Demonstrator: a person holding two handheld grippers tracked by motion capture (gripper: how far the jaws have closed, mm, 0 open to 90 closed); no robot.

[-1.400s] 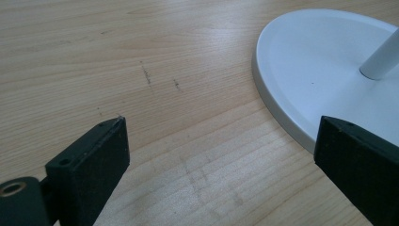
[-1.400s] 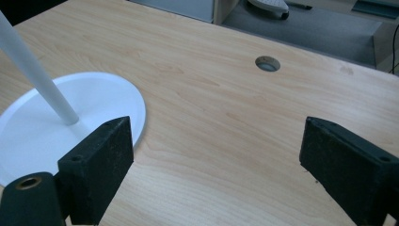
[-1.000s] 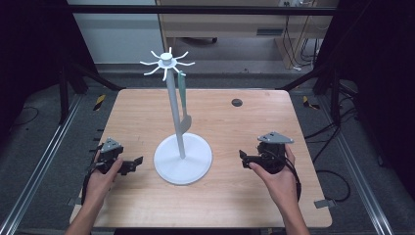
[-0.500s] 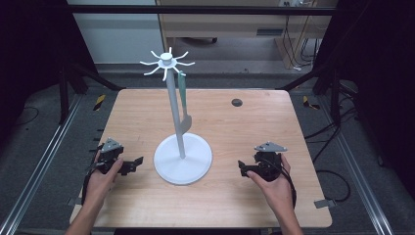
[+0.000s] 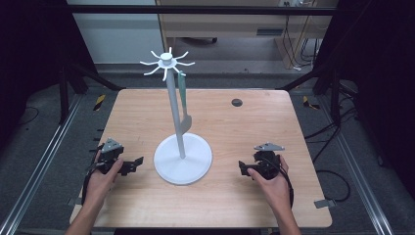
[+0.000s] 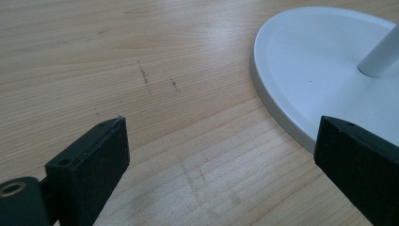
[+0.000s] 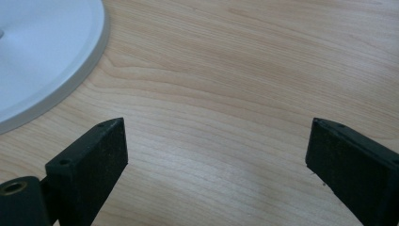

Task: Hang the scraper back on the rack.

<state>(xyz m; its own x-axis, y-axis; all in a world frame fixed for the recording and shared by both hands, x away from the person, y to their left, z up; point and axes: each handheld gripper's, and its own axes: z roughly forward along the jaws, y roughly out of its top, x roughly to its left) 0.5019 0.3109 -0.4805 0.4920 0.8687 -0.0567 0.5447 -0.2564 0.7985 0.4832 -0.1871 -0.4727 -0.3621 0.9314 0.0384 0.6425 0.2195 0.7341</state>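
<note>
On the wooden tabletop [image 5: 147, 122] a white stand [image 5: 183, 159] with a spoked top sits centred, a grey-green strip [image 5: 183, 100] hanging from one spoke — left gripper [image 5: 131, 166] and right gripper [image 5: 244, 169] rest either side of its base, fingers released, nothing between them.

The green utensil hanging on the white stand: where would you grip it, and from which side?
Probably its long thin handle, below the hook. The green utensil hangs upright on the right of the stand's pole, so come in from the right with the right gripper, jaws already open.
</note>
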